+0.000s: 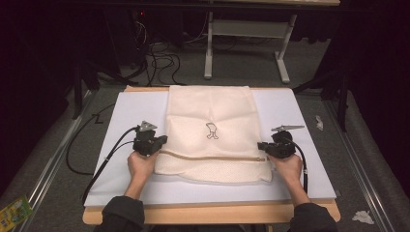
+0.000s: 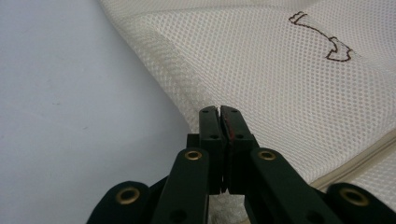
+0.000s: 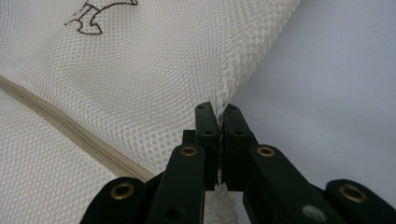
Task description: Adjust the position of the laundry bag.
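Forearms enter at the bottom of the high view, over the pale surface (image 1: 295,121) filling mid-frame. Centred on it lies the cream mesh bag (image 1: 211,116), zipper (image 1: 212,157) across its lower part. Left tool (image 2: 219,111) and right tool (image 3: 217,109) each pinch a side edge of the bag.
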`<state>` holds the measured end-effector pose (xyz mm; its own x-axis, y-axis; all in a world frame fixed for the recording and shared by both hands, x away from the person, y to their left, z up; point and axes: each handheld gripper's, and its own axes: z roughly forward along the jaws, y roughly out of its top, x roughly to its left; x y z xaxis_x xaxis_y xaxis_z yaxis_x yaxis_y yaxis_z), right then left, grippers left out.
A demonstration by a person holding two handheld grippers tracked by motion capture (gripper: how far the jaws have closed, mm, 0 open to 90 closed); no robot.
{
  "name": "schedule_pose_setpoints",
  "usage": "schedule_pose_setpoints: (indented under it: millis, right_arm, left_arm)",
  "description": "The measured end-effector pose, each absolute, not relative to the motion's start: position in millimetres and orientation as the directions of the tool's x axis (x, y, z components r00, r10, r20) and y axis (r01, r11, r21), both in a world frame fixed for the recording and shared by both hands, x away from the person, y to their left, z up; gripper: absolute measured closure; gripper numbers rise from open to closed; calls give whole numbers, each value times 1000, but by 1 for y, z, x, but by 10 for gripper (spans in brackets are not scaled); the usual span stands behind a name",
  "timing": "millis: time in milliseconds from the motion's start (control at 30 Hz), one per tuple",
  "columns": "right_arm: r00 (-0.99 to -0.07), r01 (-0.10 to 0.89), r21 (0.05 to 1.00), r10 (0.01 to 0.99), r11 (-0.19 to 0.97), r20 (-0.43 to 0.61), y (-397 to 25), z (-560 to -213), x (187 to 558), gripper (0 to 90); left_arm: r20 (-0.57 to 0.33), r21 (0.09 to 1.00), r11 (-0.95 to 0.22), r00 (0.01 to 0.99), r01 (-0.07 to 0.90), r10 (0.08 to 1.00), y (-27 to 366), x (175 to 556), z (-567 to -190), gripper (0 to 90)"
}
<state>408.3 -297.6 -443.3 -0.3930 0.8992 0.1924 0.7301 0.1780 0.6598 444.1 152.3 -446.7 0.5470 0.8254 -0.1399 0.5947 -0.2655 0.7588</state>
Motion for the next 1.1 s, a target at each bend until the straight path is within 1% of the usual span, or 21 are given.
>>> schedule_pose_setpoints:
  millis: [333,433,633,700,733,767,933,1100]
  right_arm:
    - [-395,737,648,901,193,182,-297,-446,410,876]
    - [-395,739,645,900,193,183,-297,-447,410,872]
    - [-392,746,638,901,192,187,-297,-448,411,857]
    - [-394,746,637,900,194,187,-297,-448,411,851]
    - [-393,747,637,900,192,190,-298,-448,412,842]
    - [-393,747,637,900,192,190,-298,-448,412,842]
    - [-387,751,634,901,184,197,-298,-448,411,816]
    - [-382,760,624,901,181,205,-298,-450,412,771]
  left_arm:
    - [-107,752,-294,549,590,829,151,443,-451,868]
    - [-109,752,-292,548,591,829,152,442,-453,862]
    - [-102,754,-294,548,587,830,155,440,-455,828]
    - [-103,758,-291,548,583,830,155,439,-455,797]
    - [-101,761,-290,548,580,830,156,438,-454,760]
    - [-98,764,-291,549,577,830,156,438,-454,760]
    - [-85,768,-307,564,562,821,153,431,-455,657]
    - [-73,771,-324,582,548,810,149,423,-457,586]
